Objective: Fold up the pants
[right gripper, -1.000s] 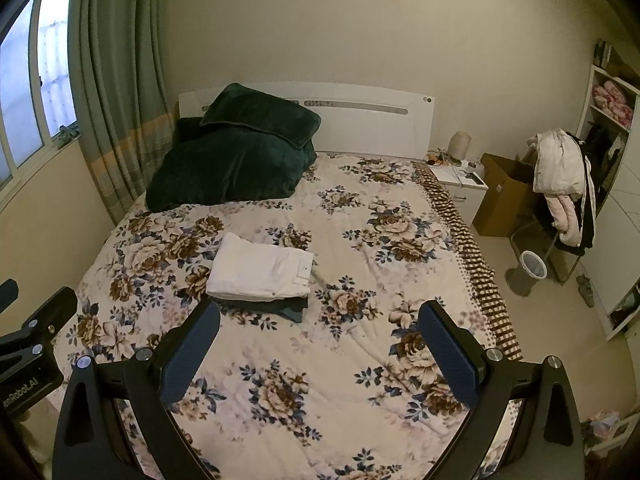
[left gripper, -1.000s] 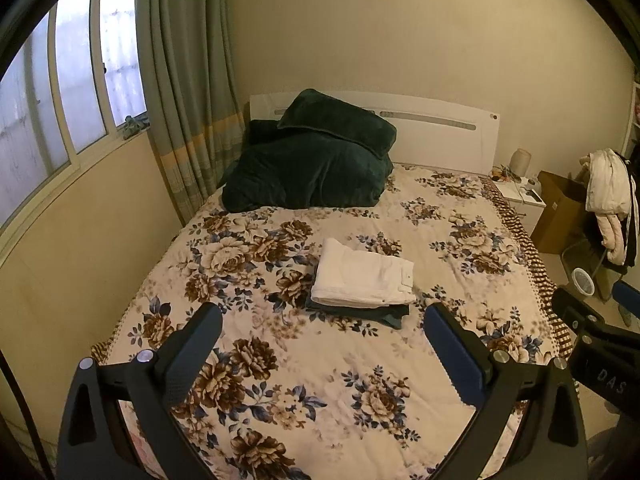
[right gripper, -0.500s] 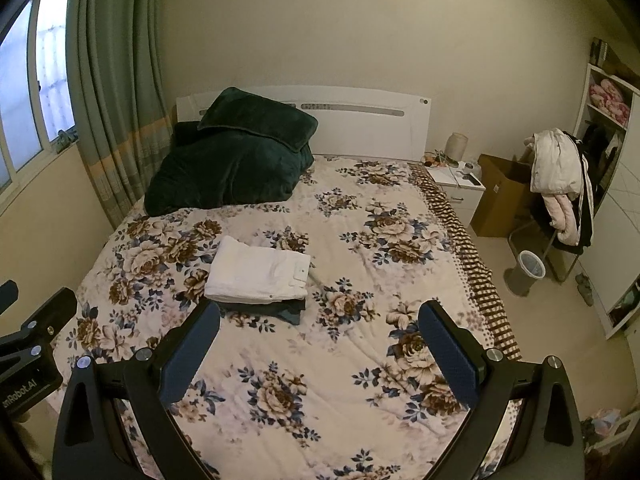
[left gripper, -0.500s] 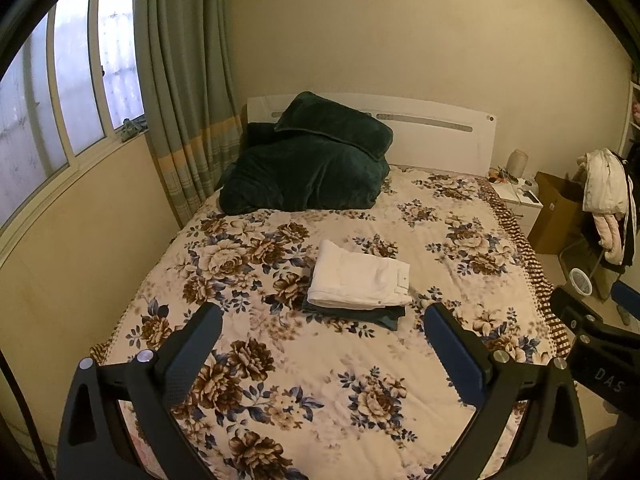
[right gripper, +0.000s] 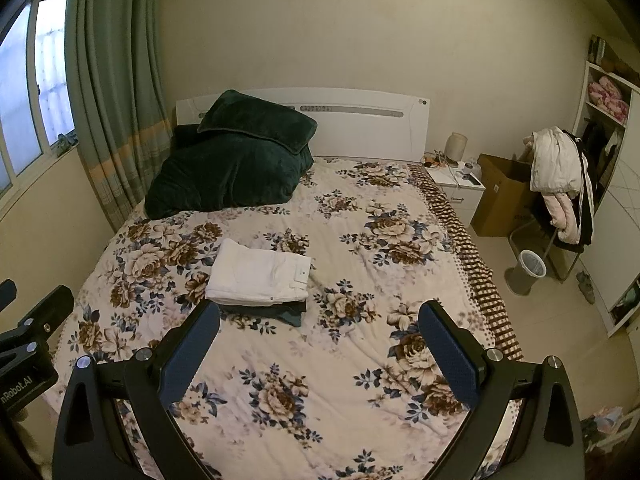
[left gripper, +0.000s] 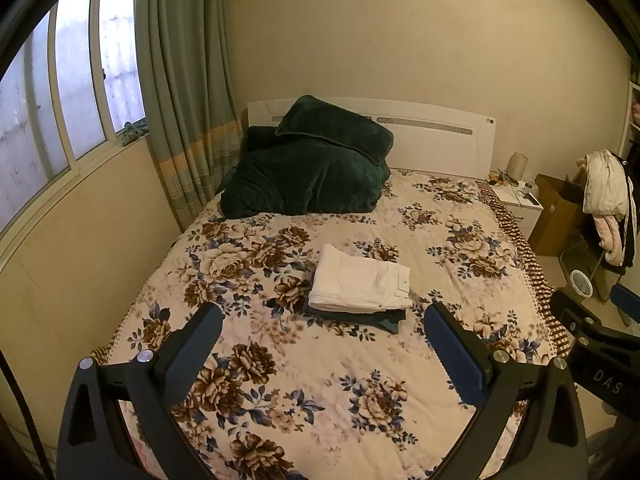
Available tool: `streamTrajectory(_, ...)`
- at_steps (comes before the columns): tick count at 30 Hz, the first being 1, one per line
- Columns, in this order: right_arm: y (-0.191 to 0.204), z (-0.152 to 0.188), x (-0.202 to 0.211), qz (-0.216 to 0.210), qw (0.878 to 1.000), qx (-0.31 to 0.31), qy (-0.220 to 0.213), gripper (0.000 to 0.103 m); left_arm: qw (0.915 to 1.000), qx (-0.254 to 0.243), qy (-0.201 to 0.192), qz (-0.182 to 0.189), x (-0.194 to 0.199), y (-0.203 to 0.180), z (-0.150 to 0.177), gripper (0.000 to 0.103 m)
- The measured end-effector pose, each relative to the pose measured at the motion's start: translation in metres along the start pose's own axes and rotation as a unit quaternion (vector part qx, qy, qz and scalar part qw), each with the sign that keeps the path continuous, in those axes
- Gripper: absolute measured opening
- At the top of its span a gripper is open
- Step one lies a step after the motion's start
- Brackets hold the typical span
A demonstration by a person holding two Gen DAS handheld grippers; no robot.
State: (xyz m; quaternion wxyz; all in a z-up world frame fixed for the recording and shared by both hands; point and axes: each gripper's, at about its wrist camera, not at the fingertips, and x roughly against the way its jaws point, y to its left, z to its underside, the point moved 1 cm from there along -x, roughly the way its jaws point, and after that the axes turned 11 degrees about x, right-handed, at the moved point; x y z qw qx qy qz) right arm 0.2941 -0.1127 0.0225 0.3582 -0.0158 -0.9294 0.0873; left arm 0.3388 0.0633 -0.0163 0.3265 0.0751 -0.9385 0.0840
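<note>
Folded white pants (left gripper: 360, 282) lie on top of folded dark teal pants (left gripper: 372, 317) in the middle of the floral bedspread (left gripper: 320, 380). The stack also shows in the right wrist view, white pants (right gripper: 258, 274) over dark pants (right gripper: 280, 312). My left gripper (left gripper: 326, 344) is open and empty, held above the bed's near end, short of the stack. My right gripper (right gripper: 320, 344) is open and empty, to the right of the stack and short of it. Each gripper shows at the edge of the other's view.
A dark green blanket and pillow (left gripper: 308, 172) are piled at the headboard. A curtain and window (left gripper: 176, 92) are on the left. A nightstand (right gripper: 456, 184), cardboard box (right gripper: 502, 194), clothes-laden chair (right gripper: 560, 184) and bin (right gripper: 528, 270) stand right of the bed.
Both grippers have drawn slightly back and up from the bed; the pants stack sits a little lower in both views. Both stay open and empty.
</note>
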Motion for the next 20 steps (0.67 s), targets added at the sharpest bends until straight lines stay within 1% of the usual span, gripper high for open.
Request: streamTrajectory(20,0.0092,-0.0052,0.0023,0.0,1.0,-0.003,-0.001,0.101,1.0,0.003,-0.002,-0.002,0.0015,-0.0018,-0.0026,0.103)
